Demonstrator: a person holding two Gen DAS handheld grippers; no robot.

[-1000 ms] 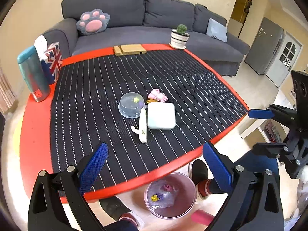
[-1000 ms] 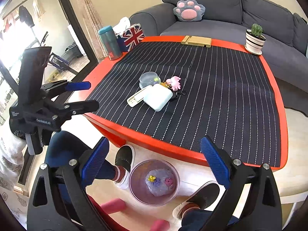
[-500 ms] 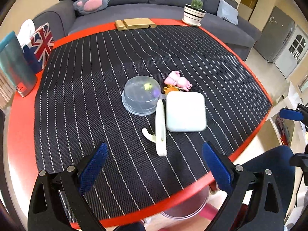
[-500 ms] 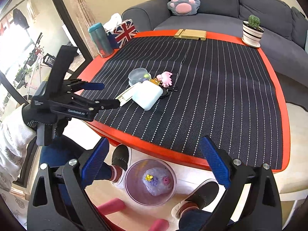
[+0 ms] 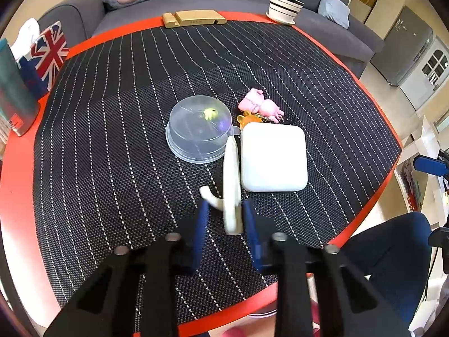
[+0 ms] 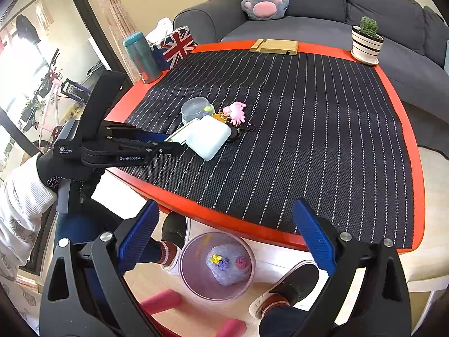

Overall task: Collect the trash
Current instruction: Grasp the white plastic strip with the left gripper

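A cream plastic strip with a hook (image 5: 231, 185) lies on the striped mat beside a white square box (image 5: 273, 157). My left gripper (image 5: 226, 216) has its jaws narrowed around the strip's near end; whether the blue pads touch it I cannot tell. It also shows in the right wrist view (image 6: 171, 147), low over the table at the strip (image 6: 181, 134). My right gripper (image 6: 224, 233) is open and empty, held off the table's front edge above a clear trash bin (image 6: 217, 266) on the floor.
A clear round lid (image 5: 200, 127), a pink pig keychain (image 5: 261, 105) and an orange charm (image 5: 248, 118) lie by the box. A teal bottle (image 6: 140, 56), flag tissue box (image 6: 176, 46), wooden stand (image 5: 193, 18) and potted cactus (image 5: 284, 4) line the table's far edges. A sofa (image 6: 322, 8) stands behind.
My left gripper moved forward over the table and down to the cream strip, and its jaws closed from wide open to narrow around the strip's end. The right gripper stayed about where it was.
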